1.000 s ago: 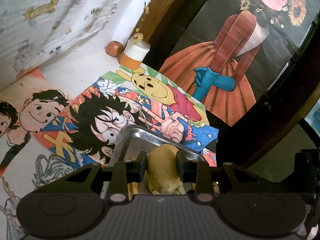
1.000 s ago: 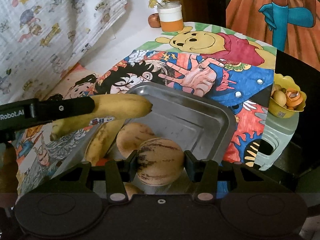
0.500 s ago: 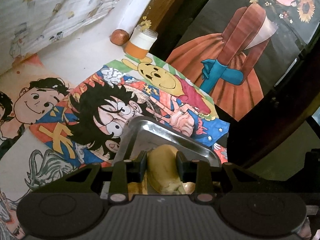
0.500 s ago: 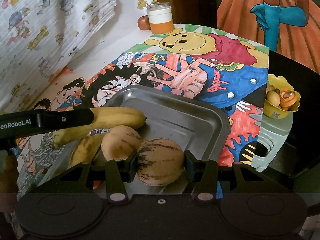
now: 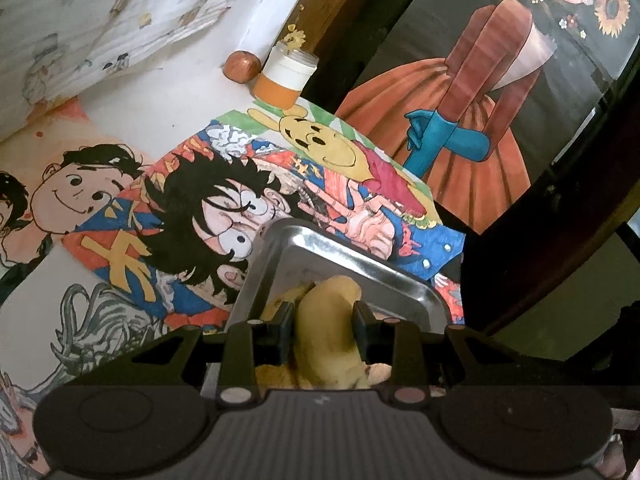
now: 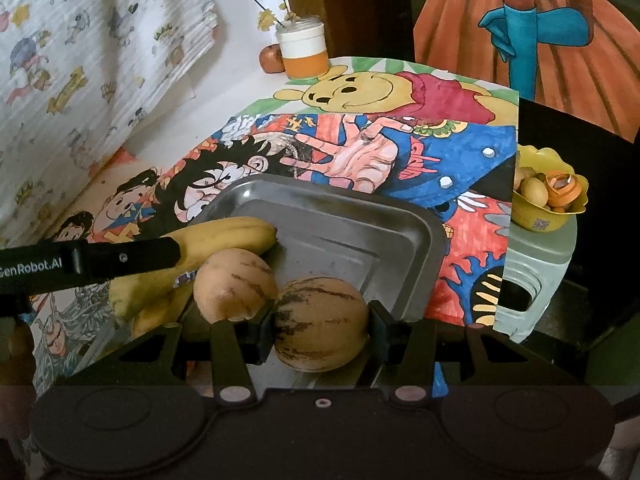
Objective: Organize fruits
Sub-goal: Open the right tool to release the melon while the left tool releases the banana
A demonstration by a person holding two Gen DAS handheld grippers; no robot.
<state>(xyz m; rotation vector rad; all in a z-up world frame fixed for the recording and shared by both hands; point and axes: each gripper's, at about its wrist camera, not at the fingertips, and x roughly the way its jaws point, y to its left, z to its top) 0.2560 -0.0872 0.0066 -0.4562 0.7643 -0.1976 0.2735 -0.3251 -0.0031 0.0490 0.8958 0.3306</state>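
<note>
Tabletop (image 6: pixel 224 92): white, overlaid with coloured cartoon drawings (image 6: pixel 400 92). Left: pale printed curtain (image 6: pixel 80 52) with small cartoon motifs. Rear: brown wooden post (image 5: pixel 344 4); white-and-orange jar (image 6: pixel 303 50) with yellow-flowered twigs. Right: painted panel (image 5: pixel 492 92), figure in an orange skirt. Pale green plastic stool (image 6: pixel 532 276), possibly, carrying a yellow bowl (image 6: pixel 548 200). Light dim.

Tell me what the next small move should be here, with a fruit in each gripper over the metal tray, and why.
Probably ease the right gripper down and let go of the striped melon. It sits clamped low over the metal tray, beside a second melon, with bare tray floor beyond it. The left gripper is shut on a banana, also over the tray, and could follow.
</note>
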